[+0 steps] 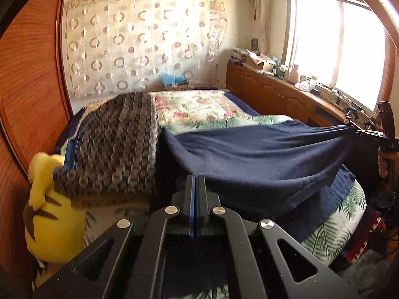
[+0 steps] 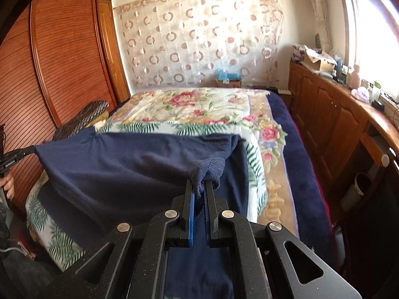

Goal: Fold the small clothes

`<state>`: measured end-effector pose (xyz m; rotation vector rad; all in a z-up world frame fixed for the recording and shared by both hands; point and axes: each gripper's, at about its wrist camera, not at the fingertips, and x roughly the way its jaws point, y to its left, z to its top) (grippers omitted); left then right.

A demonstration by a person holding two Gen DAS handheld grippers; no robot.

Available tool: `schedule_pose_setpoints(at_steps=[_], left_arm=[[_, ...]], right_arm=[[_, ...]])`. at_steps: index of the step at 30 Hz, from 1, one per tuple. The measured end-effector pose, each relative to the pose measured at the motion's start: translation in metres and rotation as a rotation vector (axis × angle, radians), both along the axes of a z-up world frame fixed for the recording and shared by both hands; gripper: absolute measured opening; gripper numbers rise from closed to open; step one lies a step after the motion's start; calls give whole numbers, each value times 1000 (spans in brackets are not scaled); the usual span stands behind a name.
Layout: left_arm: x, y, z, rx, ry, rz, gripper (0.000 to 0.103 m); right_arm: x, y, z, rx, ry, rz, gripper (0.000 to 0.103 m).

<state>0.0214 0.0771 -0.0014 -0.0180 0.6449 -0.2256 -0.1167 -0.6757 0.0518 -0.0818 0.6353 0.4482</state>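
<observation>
A navy blue garment [image 1: 249, 154] hangs stretched between both grippers, sagging over the near end of the bed. My left gripper [image 1: 195, 178] is shut, with one corner of the cloth pinched at its tips; in the right wrist view it [image 2: 32, 150] shows at the far left, gripping that corner. My right gripper [image 2: 200, 186] is shut on a bunched corner of the same garment [image 2: 124, 169], and it [image 1: 356, 132] shows at the right edge of the left wrist view, pulling the cloth taut. A hand [image 2: 8, 184] holds the left gripper's handle.
The bed carries a floral bedspread [image 2: 199, 104] and a folded brown patterned blanket [image 1: 119, 144]. A yellow plush toy [image 1: 52, 211] leans at its near left corner. A wooden wardrobe [image 2: 67, 57] stands on the left, a cluttered wooden cabinet [image 2: 336, 114] under the window on the right.
</observation>
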Motion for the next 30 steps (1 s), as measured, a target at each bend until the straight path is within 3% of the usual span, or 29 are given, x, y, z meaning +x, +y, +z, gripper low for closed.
schedule_pose_setpoints(at_steps=[11, 14, 15, 16, 19, 24, 30], left_arm=[[-10, 4, -49, 27, 108, 54, 1], [-11, 9, -53, 0, 118, 44, 3], [-10, 9, -53, -3, 122, 41, 14], [-10, 8, -53, -2, 122, 40, 31], [-9, 6, -53, -11, 121, 30, 46], [-5, -1, -58, -1, 128, 33, 49], [7, -7, -72, 1, 169, 36, 49]], right_arm=[[14, -6, -37, -24, 112, -68, 6], [14, -5, -39, -47, 112, -87, 22], [15, 2, -37, -52, 109, -91, 27], [14, 6, -34, -57, 104, -97, 29], [6, 7, -30, -67, 87, -114, 33], [-7, 7, -36, -49, 80, -122, 38], [-14, 11, -55, -30, 138, -103, 47]])
